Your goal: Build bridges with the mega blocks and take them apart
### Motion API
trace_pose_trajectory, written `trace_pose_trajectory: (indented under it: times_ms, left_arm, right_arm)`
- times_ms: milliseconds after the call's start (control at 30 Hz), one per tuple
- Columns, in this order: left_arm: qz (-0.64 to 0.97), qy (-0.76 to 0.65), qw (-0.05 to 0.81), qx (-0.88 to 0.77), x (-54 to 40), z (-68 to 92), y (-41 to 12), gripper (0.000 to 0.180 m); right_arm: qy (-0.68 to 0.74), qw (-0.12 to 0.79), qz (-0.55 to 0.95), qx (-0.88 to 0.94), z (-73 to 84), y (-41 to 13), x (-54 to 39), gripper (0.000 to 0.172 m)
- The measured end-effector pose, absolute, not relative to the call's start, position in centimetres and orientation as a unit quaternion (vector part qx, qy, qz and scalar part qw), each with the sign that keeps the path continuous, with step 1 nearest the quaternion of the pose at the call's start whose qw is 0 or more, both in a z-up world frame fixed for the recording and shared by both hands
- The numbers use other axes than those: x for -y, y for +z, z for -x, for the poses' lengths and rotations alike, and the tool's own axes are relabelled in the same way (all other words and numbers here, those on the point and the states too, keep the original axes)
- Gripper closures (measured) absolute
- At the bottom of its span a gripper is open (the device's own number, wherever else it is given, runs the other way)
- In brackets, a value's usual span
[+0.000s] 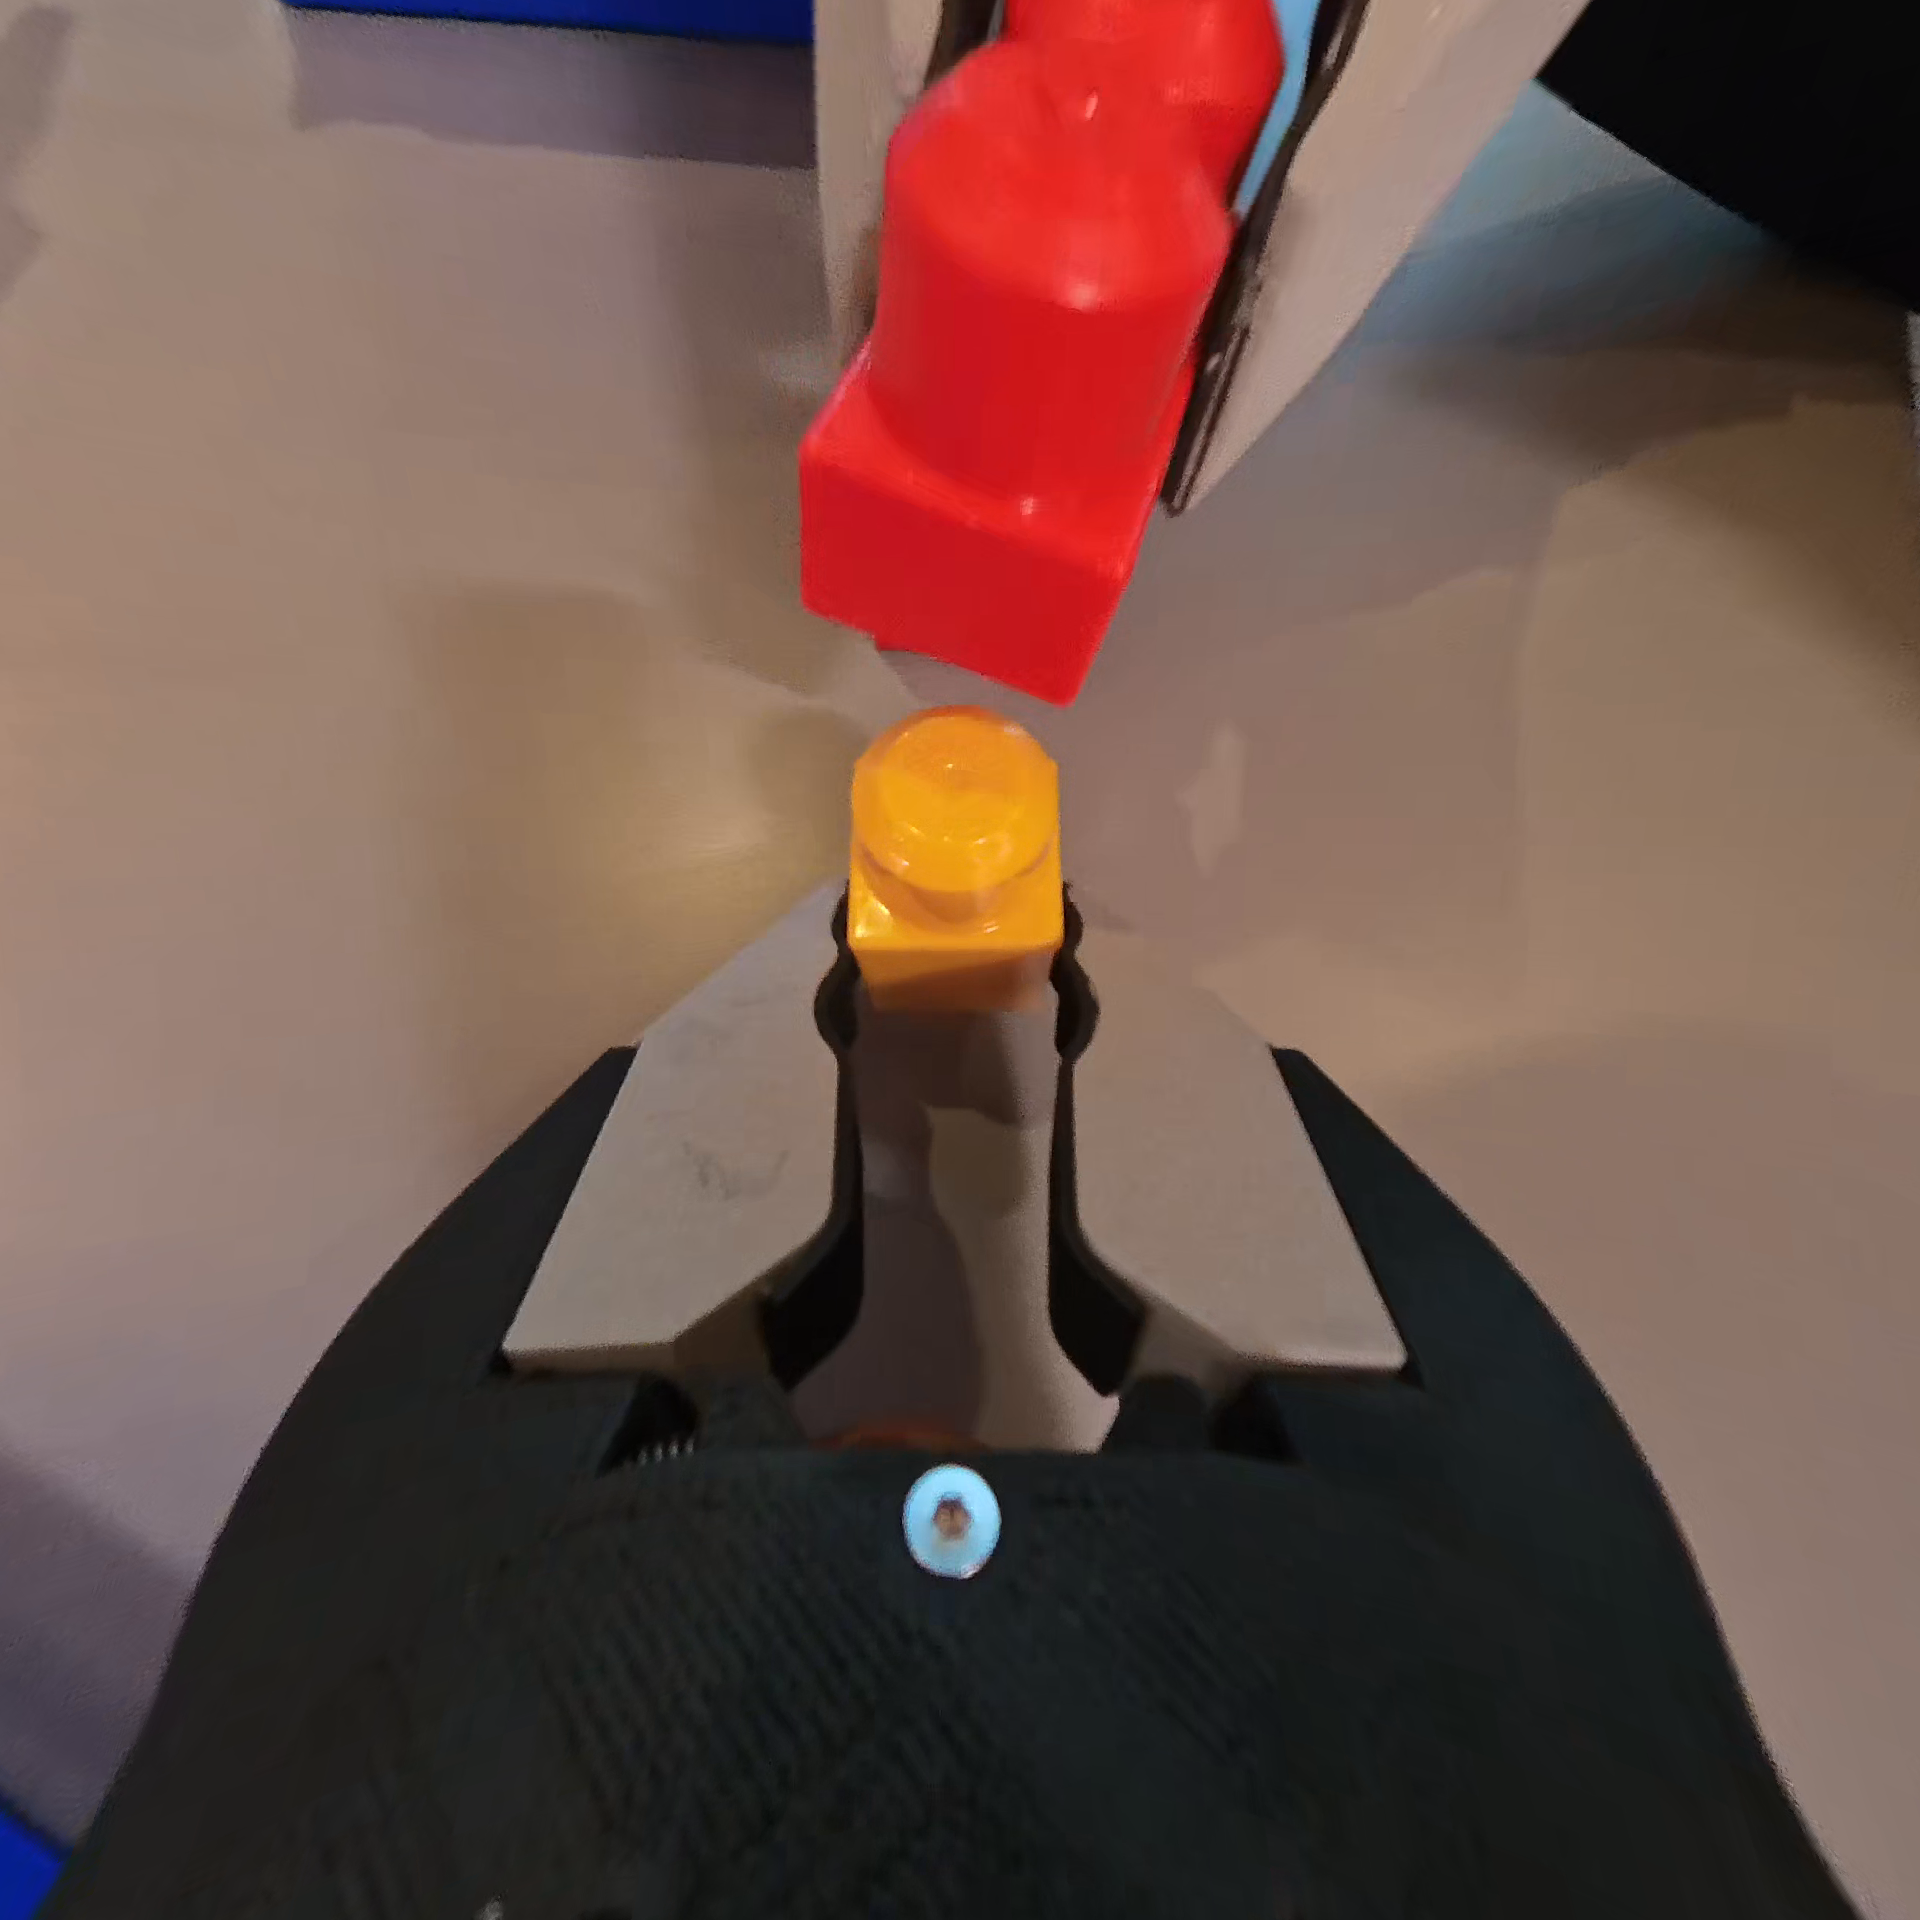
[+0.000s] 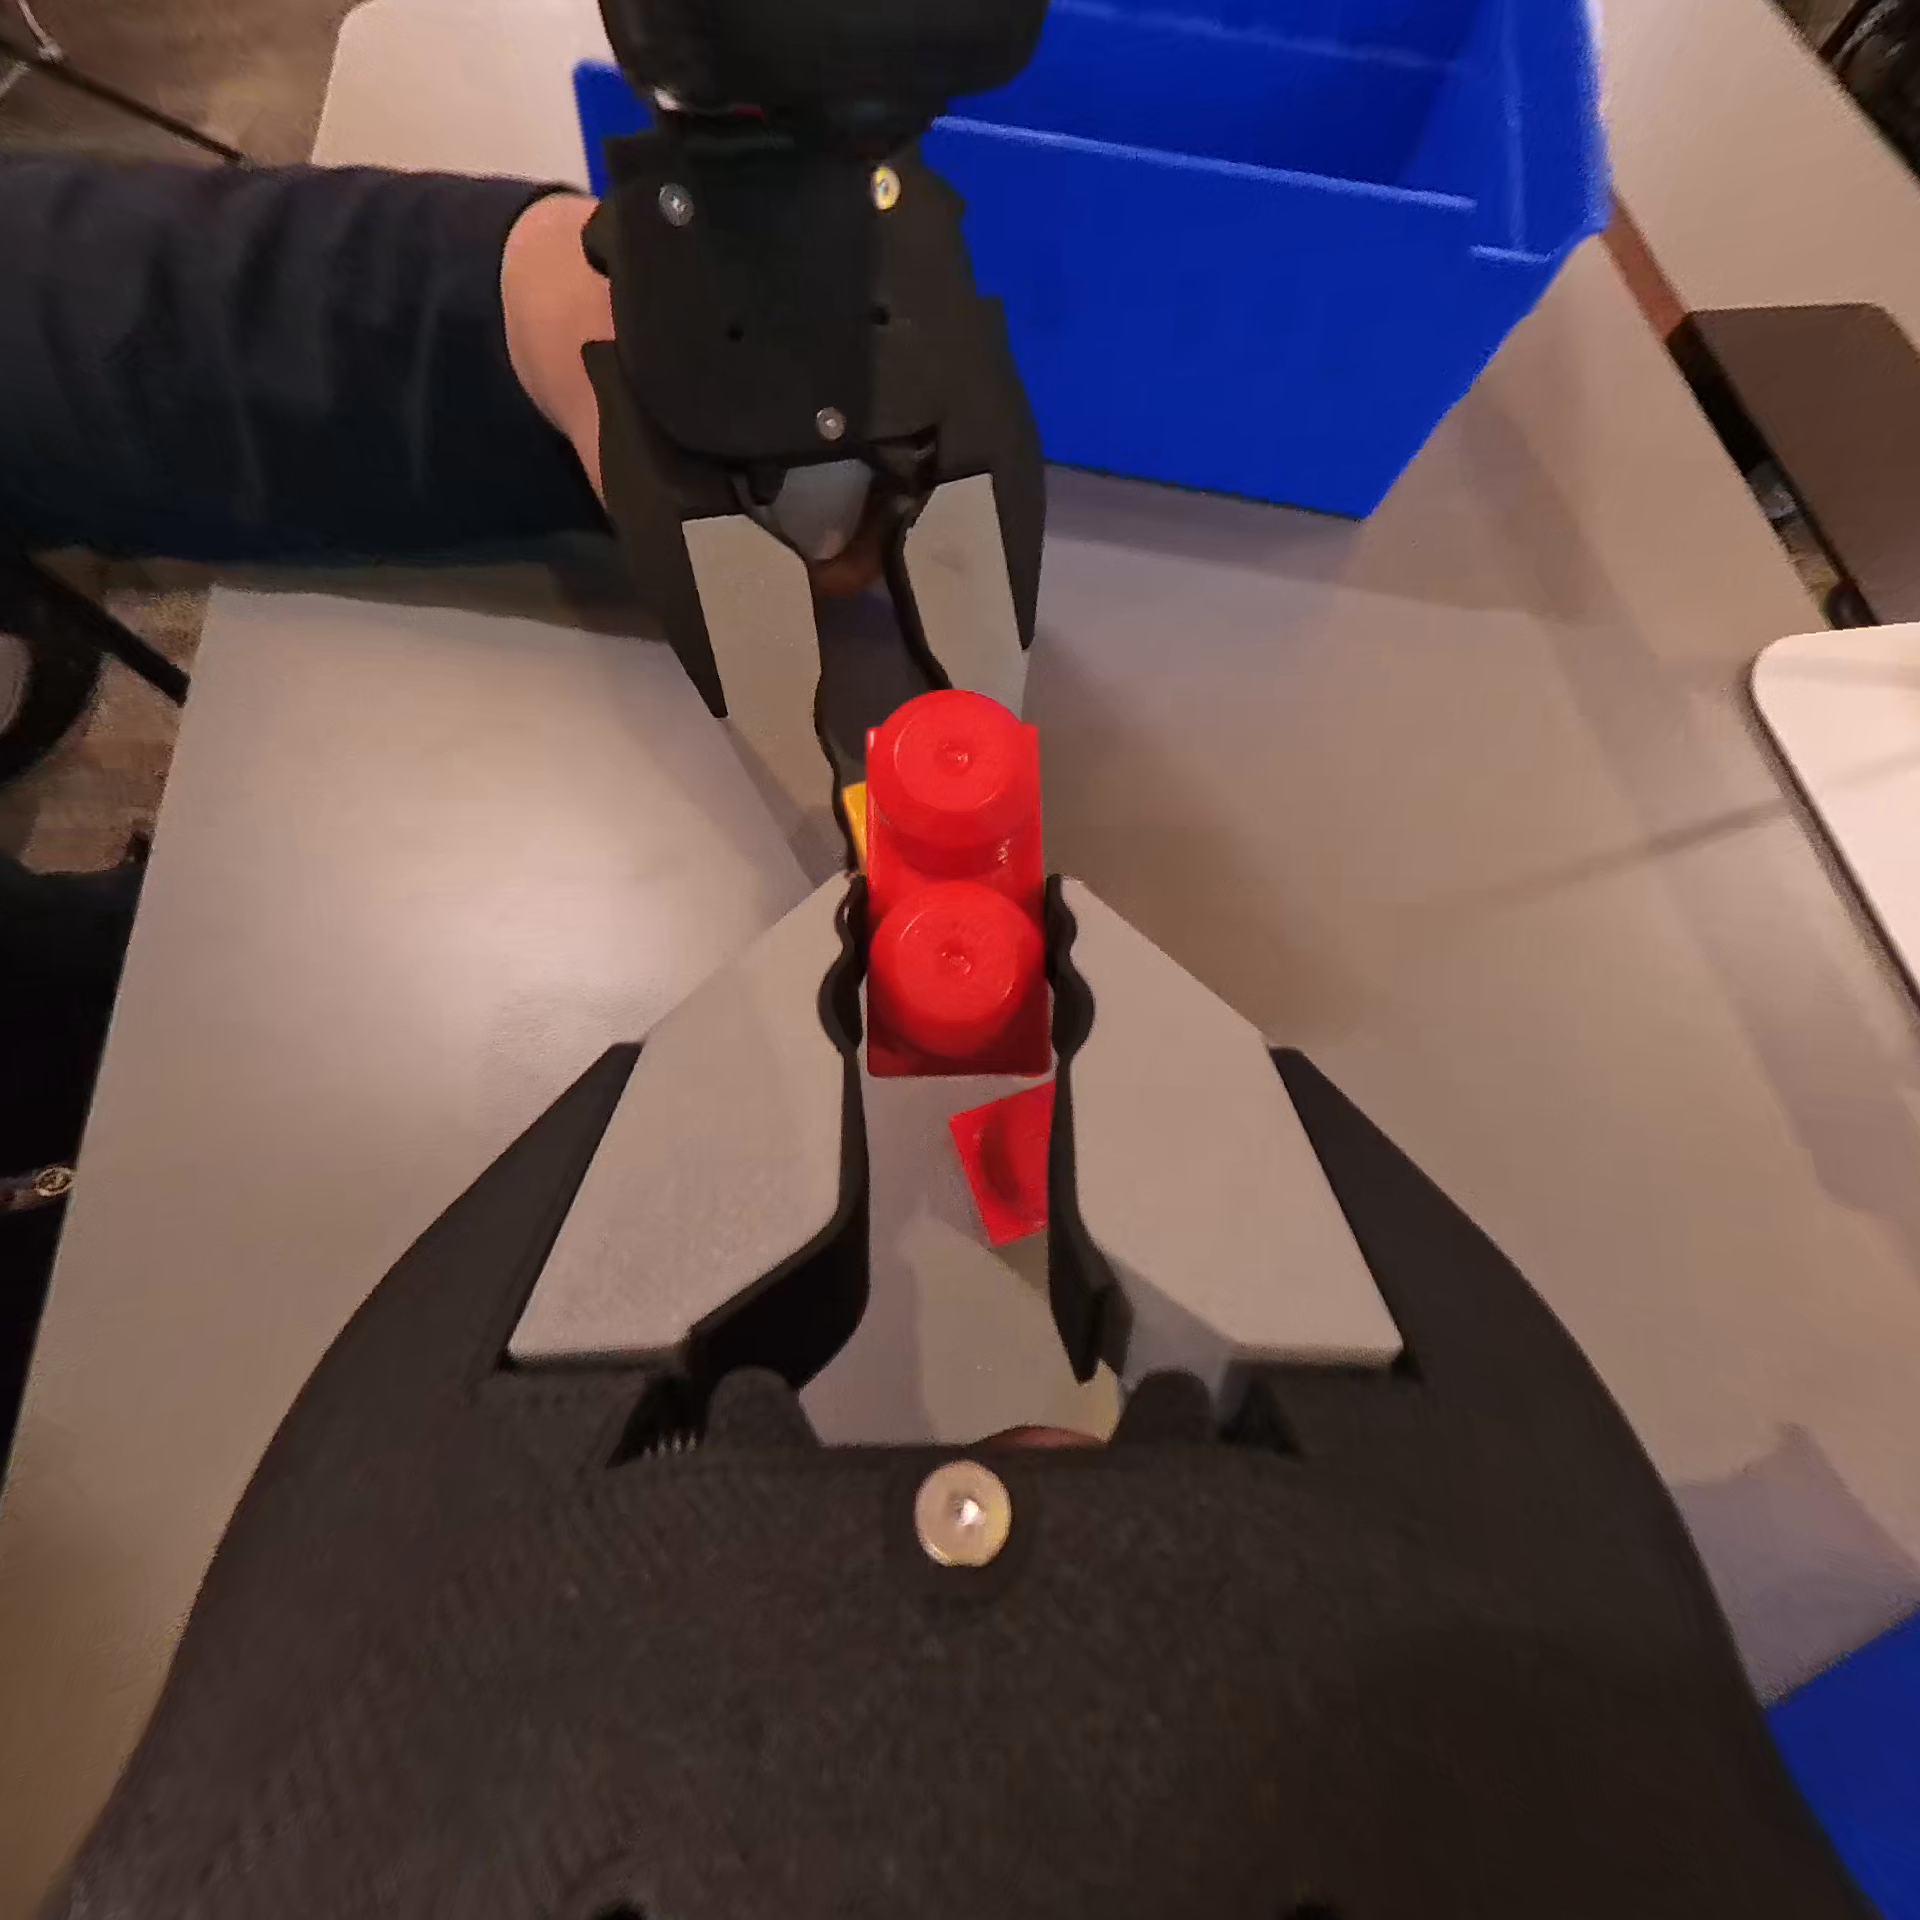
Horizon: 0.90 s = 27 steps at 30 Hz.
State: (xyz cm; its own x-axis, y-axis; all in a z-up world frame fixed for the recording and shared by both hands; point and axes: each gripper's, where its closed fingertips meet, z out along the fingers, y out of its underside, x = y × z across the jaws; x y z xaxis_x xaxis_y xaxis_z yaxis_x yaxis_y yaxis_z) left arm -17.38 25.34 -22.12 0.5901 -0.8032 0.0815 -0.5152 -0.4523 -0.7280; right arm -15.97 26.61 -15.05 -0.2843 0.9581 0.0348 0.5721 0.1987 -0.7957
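My left gripper (image 1: 954, 951) is shut on an orange single-stud block (image 1: 954, 862), held above the table with its stud facing up. My right gripper (image 2: 954, 966) is shut on a red two-stud block (image 2: 951, 883); both pads press its sides. In the left wrist view that red block (image 1: 997, 416) hangs just above and beyond the orange one, a small gap between them. In the right wrist view the left gripper (image 2: 831, 665) faces mine, and only a sliver of the orange block (image 2: 854, 808) shows behind the red one. Another red block (image 2: 1006, 1162) lies on the table below my right fingers.
A blue bin (image 2: 1247, 260) stands on the grey table (image 2: 416, 883) behind the left gripper. A person's dark sleeve (image 2: 260, 343) and hand reach in from the left. Another table's edge (image 2: 1839, 727) shows at the right. My right fingertips sit around 8 cm from my left ones.
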Motion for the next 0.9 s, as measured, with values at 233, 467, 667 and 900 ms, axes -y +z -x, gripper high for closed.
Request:
trace_pose_trajectory:
  times_ms: [233, 467, 667, 900]
  left_arm:
    - [0.811, -0.211, 0.326, -0.437, -23.9, 16.0, -21.7, 0.147]
    - [0.807, -0.229, 0.3, -0.454, -22.9, 14.7, -22.2, 0.147]
    - [0.799, -0.212, 0.303, -0.474, -22.4, 13.7, -22.0, 0.147]
    - [0.814, -0.217, 0.296, -0.451, -22.9, 14.0, -22.4, 0.147]
  right_arm:
    - [0.354, 0.225, 0.522, 0.742, 16.3, -16.2, -24.0, 0.142]
    - [0.282, 0.208, 0.484, 0.802, 14.9, -17.8, -23.4, 0.141]
    - [0.28, 0.177, 0.479, 0.813, 13.8, -18.3, -22.8, 0.142]
    - [0.314, 0.188, 0.499, 0.785, 14.3, -17.5, -23.5, 0.141]
